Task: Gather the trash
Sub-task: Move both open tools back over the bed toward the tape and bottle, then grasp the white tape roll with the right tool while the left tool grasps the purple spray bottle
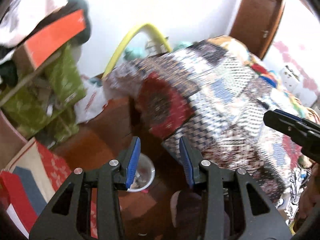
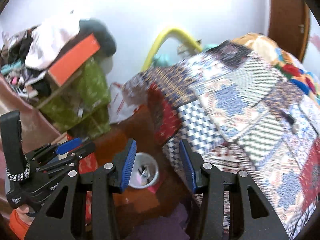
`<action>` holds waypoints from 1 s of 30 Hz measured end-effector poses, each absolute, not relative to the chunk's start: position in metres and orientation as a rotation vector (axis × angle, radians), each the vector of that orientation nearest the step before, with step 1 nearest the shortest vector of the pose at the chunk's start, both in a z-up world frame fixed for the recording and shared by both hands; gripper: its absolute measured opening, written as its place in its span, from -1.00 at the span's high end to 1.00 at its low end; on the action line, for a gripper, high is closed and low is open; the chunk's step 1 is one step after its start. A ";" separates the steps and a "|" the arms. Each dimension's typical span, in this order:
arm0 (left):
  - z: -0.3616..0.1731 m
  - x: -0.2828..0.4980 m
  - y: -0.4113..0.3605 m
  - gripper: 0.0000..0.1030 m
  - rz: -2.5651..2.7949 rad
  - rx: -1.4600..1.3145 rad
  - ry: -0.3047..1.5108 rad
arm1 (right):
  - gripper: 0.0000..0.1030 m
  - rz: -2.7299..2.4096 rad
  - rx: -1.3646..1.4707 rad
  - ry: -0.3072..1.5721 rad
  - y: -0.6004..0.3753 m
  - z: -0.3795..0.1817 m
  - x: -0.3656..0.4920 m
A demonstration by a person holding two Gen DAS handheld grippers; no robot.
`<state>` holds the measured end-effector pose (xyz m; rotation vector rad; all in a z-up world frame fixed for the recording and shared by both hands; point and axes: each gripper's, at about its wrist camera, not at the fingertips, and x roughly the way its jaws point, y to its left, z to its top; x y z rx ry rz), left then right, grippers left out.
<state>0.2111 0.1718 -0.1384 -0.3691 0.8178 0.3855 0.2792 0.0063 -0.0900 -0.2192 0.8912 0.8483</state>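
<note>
Both views are smeared by motion blur, so fine detail is uncertain. The left claw (image 1: 159, 146) hangs released, its blue-padded jaws spread wide with nothing between them, above a reddish-brown floor (image 1: 112, 124). Directly below it, between the two fingers in the left wrist view, stands a small white bin (image 1: 147, 172) with what looks like scraps of trash inside (the contents are too blurred to name). The right claw (image 2: 158, 150) is likewise released and bare, jaws apart, and the same bin (image 2: 149, 169) shows between its fingers, with a small pinkish-red scrap (image 2: 153, 189) on the floor just beside the bin's rim at 5 o'clock.

From 12 to 4 o'clock of the bin a bed draped in a patchwork quilt (image 2: 240, 104) fills the right half of each view, its edge hanging near the bin. At 10 o'clock sits a green leaf-print storage rack (image 1: 60, 84) with an orange box (image 1: 58, 38) and heaped clothes on top. A yellow hose (image 1: 132, 40) arcs against the white wall behind the bed. In the right wrist view the left claw (image 2: 68, 146) appears at 9 o'clock, and an orange sleeve (image 2: 18, 222) shows under it.
</note>
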 end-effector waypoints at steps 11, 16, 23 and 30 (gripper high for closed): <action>-0.106 0.274 0.080 0.23 0.173 -0.272 0.768 | 0.20 0.647 -0.126 0.779 -0.098 -0.050 0.297; -0.108 0.317 0.037 0.23 0.080 -0.236 0.781 | 0.20 0.537 -0.088 0.781 -0.148 -0.050 0.316; -0.120 0.373 -0.014 0.23 -0.031 -0.205 0.817 | 0.20 0.413 -0.047 0.802 -0.205 -0.061 0.351; -0.139 0.433 -0.044 0.23 -0.106 -0.174 0.860 | 0.20 0.342 0.002 0.853 -0.237 -0.087 0.400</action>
